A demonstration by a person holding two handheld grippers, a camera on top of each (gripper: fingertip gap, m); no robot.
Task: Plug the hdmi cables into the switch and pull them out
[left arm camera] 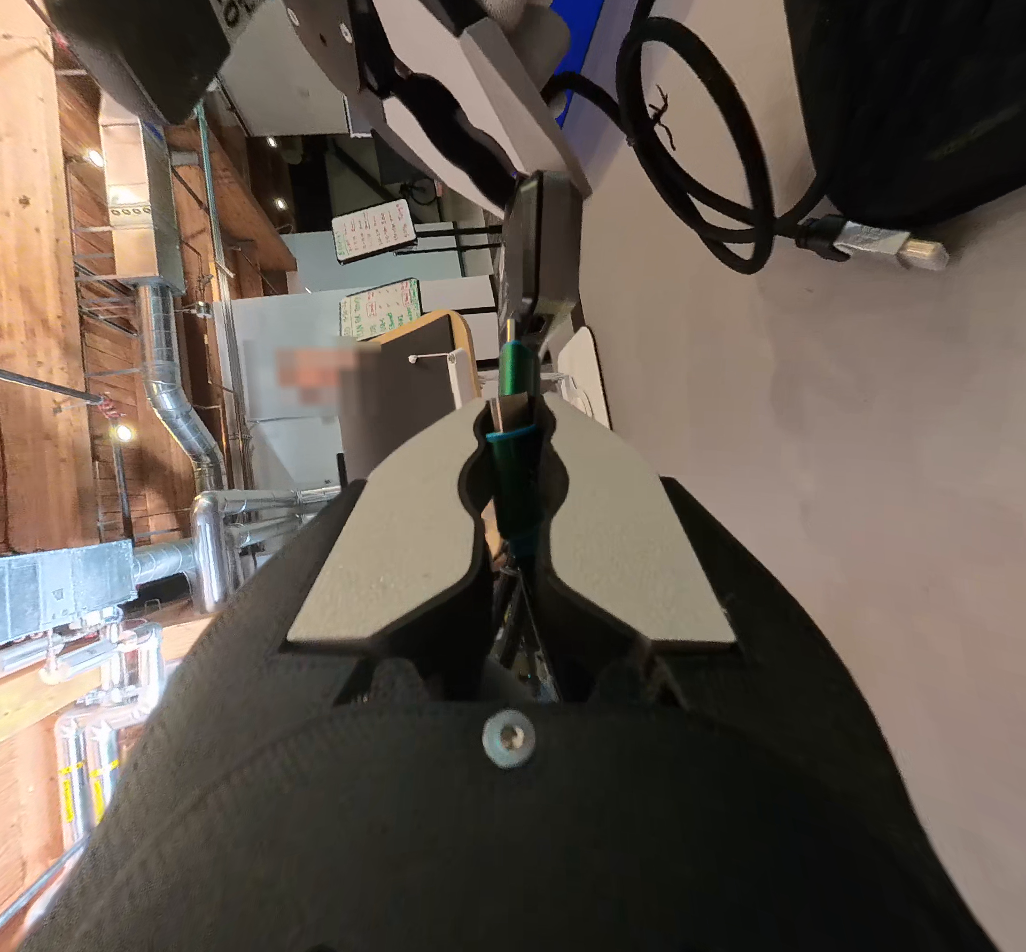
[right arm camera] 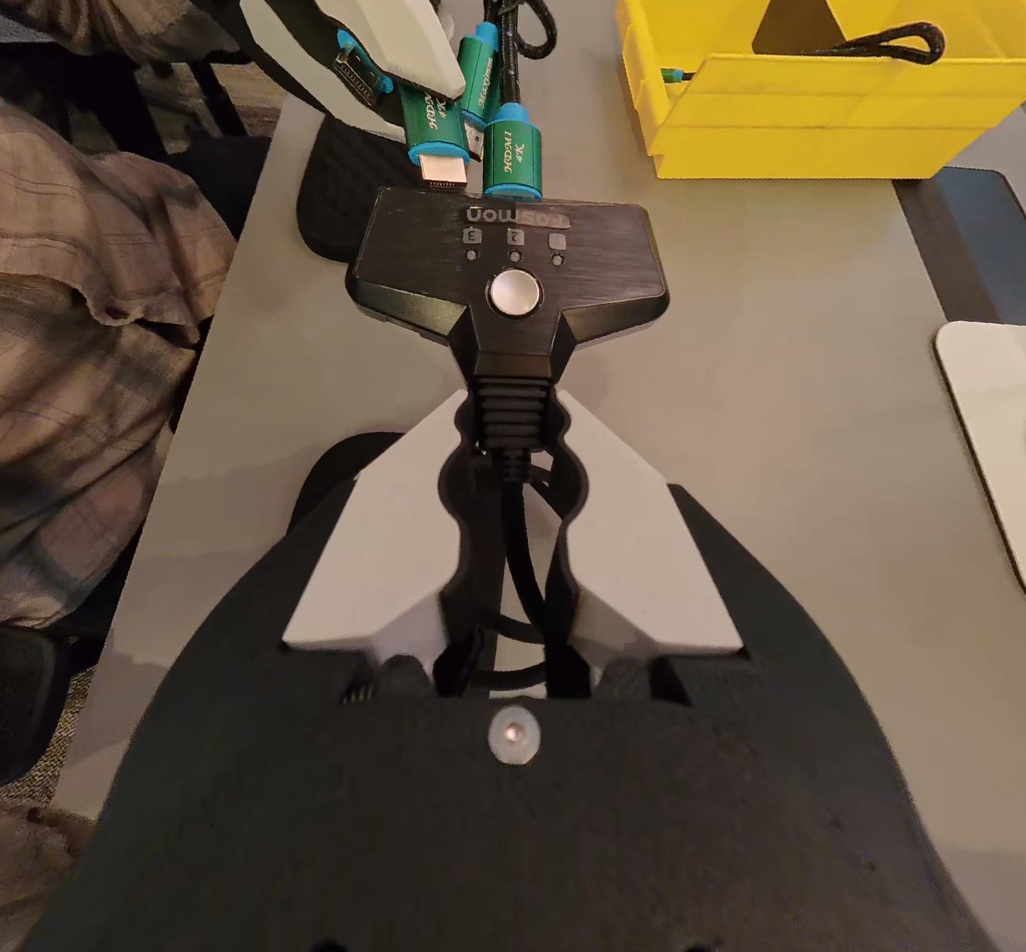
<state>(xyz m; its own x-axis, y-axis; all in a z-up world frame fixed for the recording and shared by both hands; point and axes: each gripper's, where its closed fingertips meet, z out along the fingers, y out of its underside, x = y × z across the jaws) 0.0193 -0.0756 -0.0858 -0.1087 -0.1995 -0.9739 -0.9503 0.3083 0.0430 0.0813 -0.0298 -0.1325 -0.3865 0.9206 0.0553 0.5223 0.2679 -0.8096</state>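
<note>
- The right hand-held gripper (right arm camera: pixel 513 425) is closed on the ribbed black strain relief of the switch (right arm camera: pixel 508 259), holding the black switch body just above the grey worktop (right arm camera: pixel 749 425), with its 3 numbered ports facing the far side.
- The switch's own black cable (right arm camera: pixel 519 547) runs back between the right gripper's fingers.
- 1 green HDMI plug (right arm camera: pixel 511 156) with blue collars sits seated in the middle port on the far edge of the switch.
- The left hand-held gripper (left arm camera: pixel 513 414) is closed on a second green HDMI plug (right arm camera: pixel 436 128); in the right wrist view its bare metal tip hovers just beside the far left port, not yet in.
- In the left wrist view that plug (left arm camera: pixel 516 370) points at the edge of the switch (left arm camera: pixel 536 248), close to it.
- A third green plug (right arm camera: pixel 480 75) lies behind these 2, and a fourth connector (right arm camera: pixel 358 73) with a blue collar shows by the left gripper's white finger (right arm camera: pixel 388 20).
- Braided black cables (right arm camera: pixel 513 9) trail away on the far side.
- A yellow bin (right arm camera: pixel 833 87) stands on the far right of the worktop, with a loop of braided cable (right arm camera: pixel 894 42) inside it.
- In the left wrist view a coiled black cable (left arm camera: pixel 694 148) with a silver plug (left arm camera: pixel 877 248) rests on the worktop, well apart from the switch.
- A person's plaid sleeve (right arm camera: pixel 83 314) shows at the left edge of the worktop.
</note>
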